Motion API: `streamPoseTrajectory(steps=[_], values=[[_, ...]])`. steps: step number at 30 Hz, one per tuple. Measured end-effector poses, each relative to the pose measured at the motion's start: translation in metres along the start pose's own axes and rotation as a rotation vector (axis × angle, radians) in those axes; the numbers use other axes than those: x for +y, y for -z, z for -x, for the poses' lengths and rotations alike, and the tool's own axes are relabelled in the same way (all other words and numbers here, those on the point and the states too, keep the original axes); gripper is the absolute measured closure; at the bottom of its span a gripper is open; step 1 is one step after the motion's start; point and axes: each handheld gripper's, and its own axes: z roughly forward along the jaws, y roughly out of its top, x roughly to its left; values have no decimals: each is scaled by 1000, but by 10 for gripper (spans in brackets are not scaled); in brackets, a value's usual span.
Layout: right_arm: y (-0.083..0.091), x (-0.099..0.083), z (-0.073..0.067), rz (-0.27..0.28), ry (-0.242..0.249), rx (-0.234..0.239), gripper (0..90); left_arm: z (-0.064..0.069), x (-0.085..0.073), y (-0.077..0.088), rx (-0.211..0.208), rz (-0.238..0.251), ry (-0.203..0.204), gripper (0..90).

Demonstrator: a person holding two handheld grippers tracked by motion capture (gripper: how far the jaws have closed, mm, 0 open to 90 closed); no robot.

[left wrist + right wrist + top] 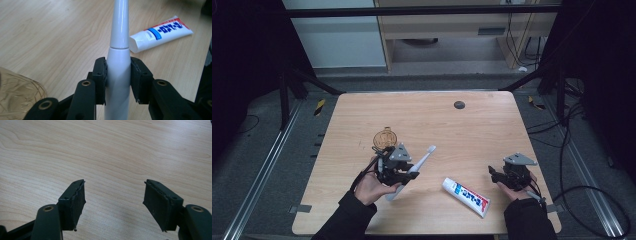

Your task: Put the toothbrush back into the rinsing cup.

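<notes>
A white electric toothbrush [424,156] is lifted off the table at a slant, its head pointing up and to the right. My left gripper [406,172] is shut on its thick handle; in the left gripper view both pads press the handle [118,72] from either side. A white toothpaste tube [466,196] with blue and red print lies flat between the two hands, also seen beyond the brush [160,33]. My right gripper [493,175] rests at the table's right with its jaws open [113,202] and only bare wood between them.
An amber see-through cup [385,137] stands just behind the left gripper and appears at the lower left [17,92] of its view. A small dark round disc [459,104] sits near the far edge of the wooden table [492,130].
</notes>
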Motion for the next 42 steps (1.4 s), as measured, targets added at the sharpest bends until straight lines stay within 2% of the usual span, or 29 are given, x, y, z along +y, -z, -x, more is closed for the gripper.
streamPoseTrajectory(steps=[2, 3, 4, 8, 9, 12, 24, 30, 31, 38, 40, 42], values=[[0, 0, 0, 1, 0, 0, 333, -2, -1, 4, 31, 29, 14, 671], [0, 0, 0, 0, 1, 1, 333, -5, -1, 7, 39, 49, 25, 671], [0, 0, 0, 0, 1, 1, 333, -5, -1, 7, 39, 49, 25, 671], [0, 0, 0, 1, -2, 3, 334, -10, -3, 19, 84, 116, 62, 671], [0, 0, 0, 1, -2, 3, 334, -10, -3, 19, 84, 116, 62, 671], [0, -1, 0, 1, 1, 2, 333, -16, -5, 28, 125, 165, 89, 671], [-1, -1, 0, -2, 0, 1, 334, -29, -12, 54, 212, 274, 158, 670], [-1, -1, 0, -3, -3, 0, 334, -38, -18, 73, 284, 367, 207, 671], [-1, -1, 0, -3, -3, 0, 334, -38, -18, 73, 284, 367, 207, 671], [-1, -1, 1, -1, 0, -3, 334, -49, -25, 84, 361, 427, 262, 670], [-1, -1, 1, -1, -4, -2, 334, -53, -28, 88, 396, 457, 277, 671], [-1, -1, 1, 0, -3, -2, 334, -55, -28, 89, 407, 463, 281, 671]])
